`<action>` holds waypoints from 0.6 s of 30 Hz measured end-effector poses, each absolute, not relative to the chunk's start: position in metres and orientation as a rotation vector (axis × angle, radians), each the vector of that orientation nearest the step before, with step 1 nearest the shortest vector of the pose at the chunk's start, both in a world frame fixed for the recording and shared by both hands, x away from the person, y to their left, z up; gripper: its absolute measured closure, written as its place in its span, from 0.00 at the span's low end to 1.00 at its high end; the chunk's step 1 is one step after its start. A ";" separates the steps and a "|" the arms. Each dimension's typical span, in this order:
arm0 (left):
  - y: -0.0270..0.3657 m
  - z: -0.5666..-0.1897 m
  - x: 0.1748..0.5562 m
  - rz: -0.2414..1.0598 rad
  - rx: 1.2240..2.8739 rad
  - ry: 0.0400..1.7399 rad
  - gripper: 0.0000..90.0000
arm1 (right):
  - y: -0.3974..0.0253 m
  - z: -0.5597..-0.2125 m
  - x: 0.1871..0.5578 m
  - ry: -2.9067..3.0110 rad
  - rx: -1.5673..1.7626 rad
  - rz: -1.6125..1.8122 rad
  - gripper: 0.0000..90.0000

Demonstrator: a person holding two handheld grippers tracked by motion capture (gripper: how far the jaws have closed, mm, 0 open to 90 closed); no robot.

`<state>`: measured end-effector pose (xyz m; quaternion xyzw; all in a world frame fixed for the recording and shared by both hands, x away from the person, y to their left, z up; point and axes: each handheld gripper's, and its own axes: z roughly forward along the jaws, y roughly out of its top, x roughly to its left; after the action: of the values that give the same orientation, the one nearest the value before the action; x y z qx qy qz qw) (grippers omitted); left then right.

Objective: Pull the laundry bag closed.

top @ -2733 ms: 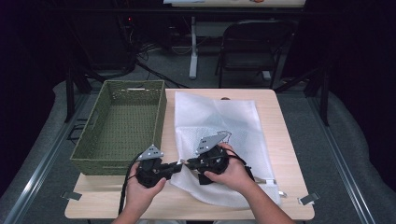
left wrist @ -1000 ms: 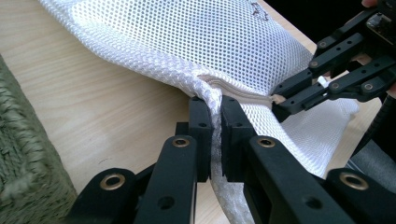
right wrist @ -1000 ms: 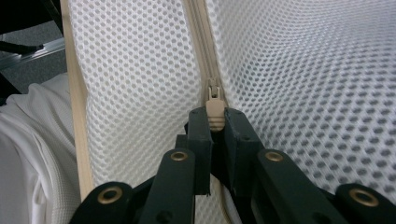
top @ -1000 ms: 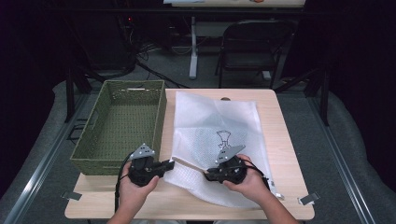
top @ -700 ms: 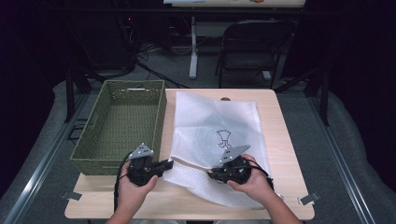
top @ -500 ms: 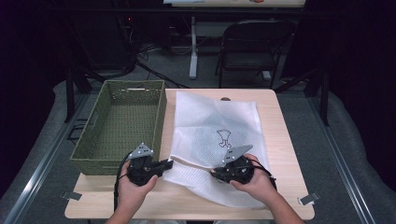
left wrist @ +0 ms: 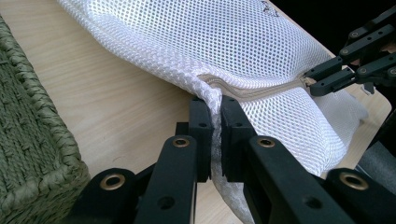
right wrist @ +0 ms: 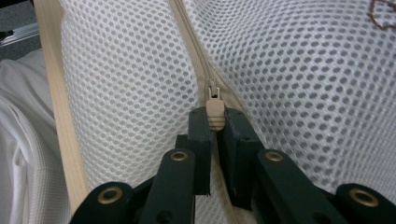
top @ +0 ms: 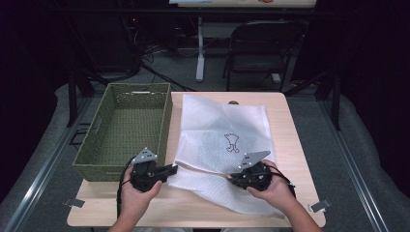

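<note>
A white mesh laundry bag lies on the wooden table, with a small brown emblem on it. Its beige zipper runs along the near fold. My left gripper is shut on the bag's left corner at the zipper's end. In the right gripper view the beige zipper pull sits pinched in my right gripper. From above, that right gripper is at the middle of the near edge, and it shows again as the right gripper far off along the zipper.
A green woven basket stands to the left of the bag, close to my left gripper. Its rim is right beside the left jaws. A folding chair and table legs stand beyond the far edge.
My right gripper has slid rightward along the bag's near edge, away from the left gripper, with the zipper pull in it. The left gripper has stayed at the bag's left corner.
</note>
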<state>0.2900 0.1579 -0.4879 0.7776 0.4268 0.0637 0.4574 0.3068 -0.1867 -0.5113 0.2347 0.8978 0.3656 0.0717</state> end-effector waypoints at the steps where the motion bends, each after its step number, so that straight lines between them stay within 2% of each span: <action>1: 0.158 -0.488 0.290 0.158 1.918 1.050 0.95 | -0.188 -0.512 0.307 2.699 0.712 1.100 0.91; 18: 0.159 -0.488 0.290 0.163 1.921 1.055 0.95 | -0.208 -0.518 0.303 2.683 0.754 1.070 0.91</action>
<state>0.2900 0.1585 -0.4879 0.7786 0.4276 0.0659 0.4546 0.3031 -0.2084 -0.5178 0.2520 0.8959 0.3574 0.0780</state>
